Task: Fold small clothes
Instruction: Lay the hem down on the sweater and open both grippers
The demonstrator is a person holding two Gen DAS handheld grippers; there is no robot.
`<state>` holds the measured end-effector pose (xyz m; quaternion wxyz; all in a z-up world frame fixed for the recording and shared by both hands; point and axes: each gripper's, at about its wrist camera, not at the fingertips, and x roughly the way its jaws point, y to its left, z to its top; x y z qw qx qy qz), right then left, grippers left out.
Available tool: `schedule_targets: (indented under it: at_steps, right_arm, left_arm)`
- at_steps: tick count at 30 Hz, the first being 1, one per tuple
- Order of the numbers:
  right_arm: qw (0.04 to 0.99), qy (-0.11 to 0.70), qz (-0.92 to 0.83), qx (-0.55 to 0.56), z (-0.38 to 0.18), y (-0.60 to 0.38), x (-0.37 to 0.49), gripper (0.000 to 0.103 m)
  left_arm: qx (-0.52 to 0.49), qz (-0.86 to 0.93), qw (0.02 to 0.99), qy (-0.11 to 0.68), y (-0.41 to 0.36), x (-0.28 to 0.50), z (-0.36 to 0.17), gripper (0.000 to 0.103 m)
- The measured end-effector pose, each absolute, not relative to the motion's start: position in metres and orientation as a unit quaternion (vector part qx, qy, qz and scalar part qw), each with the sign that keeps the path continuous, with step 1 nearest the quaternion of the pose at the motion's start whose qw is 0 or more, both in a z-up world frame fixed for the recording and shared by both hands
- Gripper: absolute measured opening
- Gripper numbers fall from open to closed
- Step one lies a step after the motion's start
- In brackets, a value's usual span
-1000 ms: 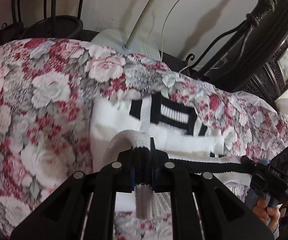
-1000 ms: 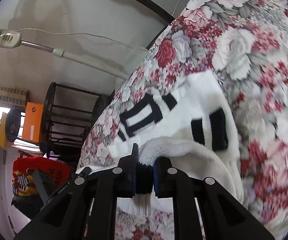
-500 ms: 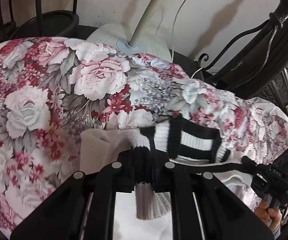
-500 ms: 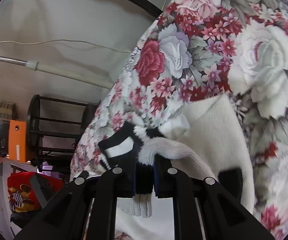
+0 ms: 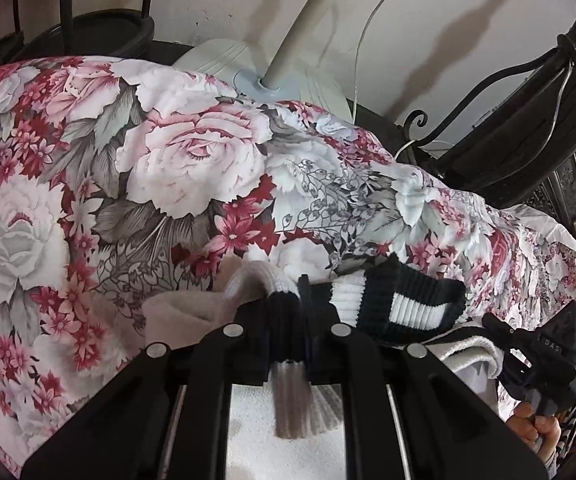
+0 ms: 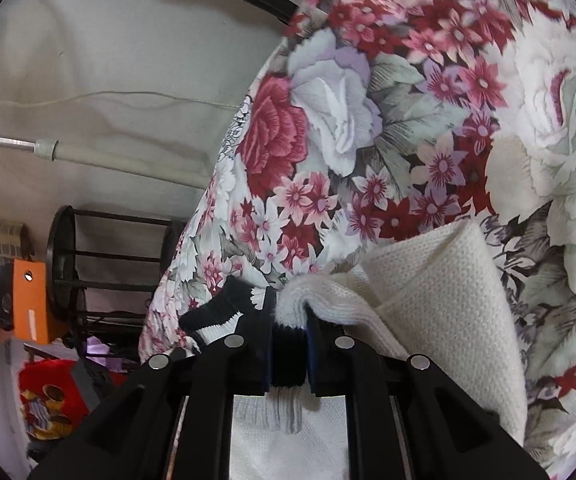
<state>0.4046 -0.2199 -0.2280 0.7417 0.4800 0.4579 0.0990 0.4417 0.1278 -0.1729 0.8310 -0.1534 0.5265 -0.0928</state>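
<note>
Sweater point(image 5: 403, 304), white knit with black stripes, is lying on the floral bedspread point(image 5: 192, 168) near a fan base point(image 5: 224, 56), now doubled over, both left gripper point(image 5: 286, 320) and right gripper point(image 6: 289, 340) pinching its hem, the right's jaws having just been easing apart.

A home bedroom: floral bedspread point(image 5: 192, 168), iron bedframe point(image 5: 527, 80), standing fan point(image 5: 288, 60).

Both wrist cameras are looking forward and downward along their own claws from very close above the bed's floral cover point(image 5: 192, 168), the left one facing the far wall, the right one facing leftward past the bed's edge, both sharing the white knitted garment point(image 6: 439, 280).
</note>
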Motion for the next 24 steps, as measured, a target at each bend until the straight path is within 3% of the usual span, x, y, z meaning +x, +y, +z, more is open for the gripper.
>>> schedule_targets:
  at_steps: [3, 6, 9, 10, 11, 15, 19, 24]
  right_arm:
    - [0.715, 0.445, 0.117, 0.526, -0.236, -0.230, 0.405, 0.033]
    - [0.719, 0.437, 0.118, 0.528, -0.226, -0.233, 0.403, 0.050]
    - [0.737, 0.422, 0.113, 0.516, -0.205, -0.234, 0.398, 0.061]
    - [0.743, 0.417, 0.111, 0.512, -0.200, -0.234, 0.397, 0.063]
    - [0.754, 0.409, 0.103, 0.503, -0.191, -0.235, 0.394, 0.066]
    - [0.803, 0.380, 0.078, 0.452, -0.158, -0.235, 0.384, 0.068]
    - [0.846, 0.392, 0.074, 0.353, -0.141, -0.203, 0.387, 0.070]
    - [0.890, 0.413, 0.057, 0.187, -0.141, -0.159, 0.399, 0.088]
  left_arm:
    - [-0.156, -0.095, 0.829, 0.529, 0.126, 0.443, -0.174, 0.014]
    - [-0.149, -0.099, 0.832, 0.525, 0.123, 0.441, -0.166, 0.034]
    - [-0.119, -0.072, 0.851, 0.506, 0.117, 0.435, -0.146, 0.067]
    - [-0.097, -0.043, 0.865, 0.490, 0.117, 0.431, -0.137, 0.088]
    - [-0.083, -0.025, 0.875, 0.477, 0.117, 0.429, -0.130, 0.095]
    - [-0.059, -0.012, 0.892, 0.448, 0.120, 0.423, -0.104, 0.095]
    - [-0.029, -0.020, 0.883, 0.469, 0.109, 0.421, -0.118, 0.096]
    - [0.091, 0.044, 0.857, 0.505, 0.083, 0.430, -0.165, 0.097]
